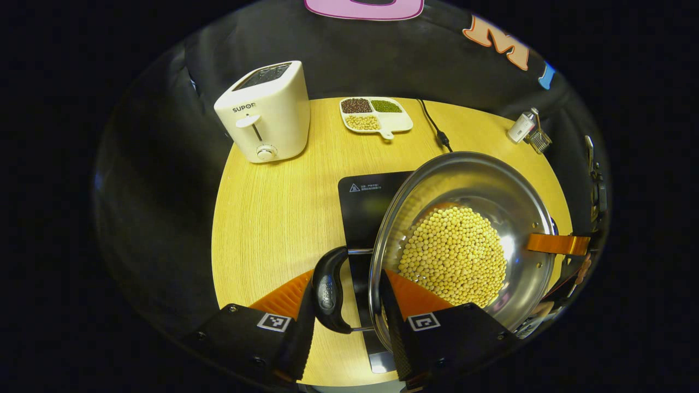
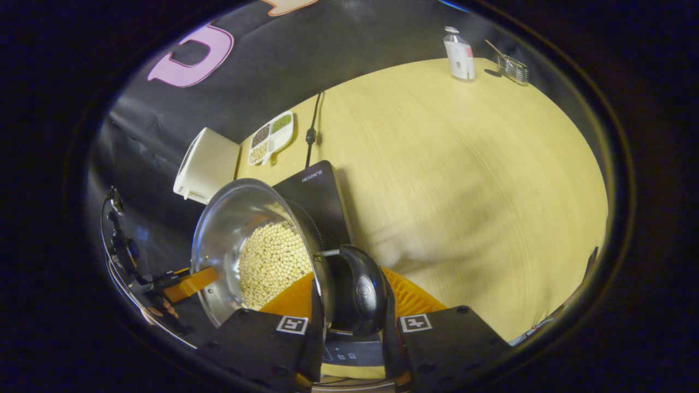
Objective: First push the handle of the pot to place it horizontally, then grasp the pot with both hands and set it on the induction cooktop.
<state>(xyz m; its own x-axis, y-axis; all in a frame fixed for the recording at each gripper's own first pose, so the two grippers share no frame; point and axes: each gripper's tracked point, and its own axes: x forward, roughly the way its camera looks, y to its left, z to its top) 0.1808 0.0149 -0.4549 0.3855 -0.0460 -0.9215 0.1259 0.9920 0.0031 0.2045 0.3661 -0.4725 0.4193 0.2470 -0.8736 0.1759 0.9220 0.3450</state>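
Pale wood-grain table point(image 1: 262, 218) carries the flat black glass induction cooktop point(image 1: 366, 202); above it hangs the round, shiny steel pot point(image 1: 519, 196), tilted, with yellow beans point(image 1: 453, 256) heaped inside. Level it and lower both sides together. Left gripper point(image 1: 347, 297) is clamped on one smooth black loop handle point(image 1: 327, 289), right gripper point(image 2: 349, 314) on the other

pot point(image 1: 464, 240) over induction cooktop point(image 1: 366, 202), beans point(image 1: 453, 256) inside — toaster point(image 1: 265, 112) behind-left, divided dish point(image 1: 375, 114) behind
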